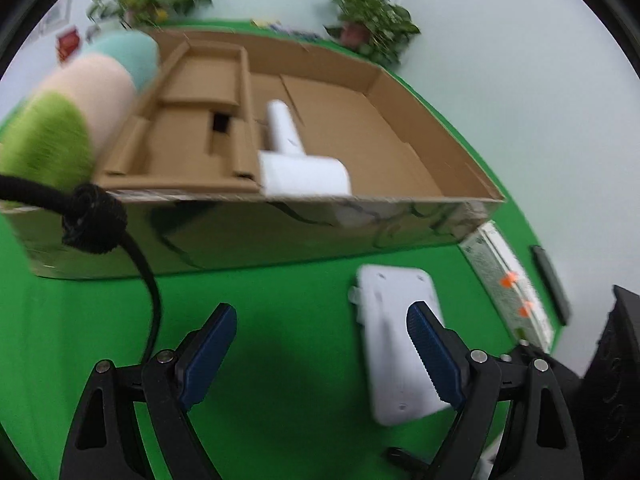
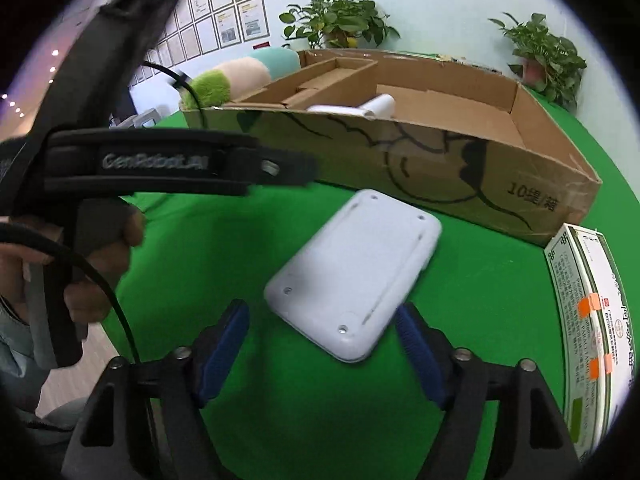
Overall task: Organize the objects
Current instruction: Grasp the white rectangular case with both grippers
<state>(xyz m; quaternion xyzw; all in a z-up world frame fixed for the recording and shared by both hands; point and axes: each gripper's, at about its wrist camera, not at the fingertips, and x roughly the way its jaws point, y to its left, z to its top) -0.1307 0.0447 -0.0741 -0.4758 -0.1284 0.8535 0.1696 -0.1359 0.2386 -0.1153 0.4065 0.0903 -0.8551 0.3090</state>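
A flat white device [image 2: 352, 276] with rounded corners lies on the green table, underside up. Its near end sits between the fingers of my right gripper [image 2: 324, 344], which is open, pads apart from it. In the left wrist view the same white device [image 1: 392, 320] lies to the right, partly behind the right fingertip [image 1: 430, 344]. My left gripper [image 1: 320, 352] is open over bare green cloth with nothing between its fingers. Behind stands an open cardboard box [image 1: 280, 228] with a cardboard insert and a white handheld appliance [image 1: 296, 160] inside.
A plush toy [image 1: 80, 112] in green, peach and teal leans at the box's left end. A printed carton [image 2: 588, 320] with orange stickers lies at the table's right edge. A hand [image 2: 100, 240] holds the other tool at left. Potted plants [image 1: 372, 24] stand behind. A black cable [image 1: 148, 280] hangs nearby.
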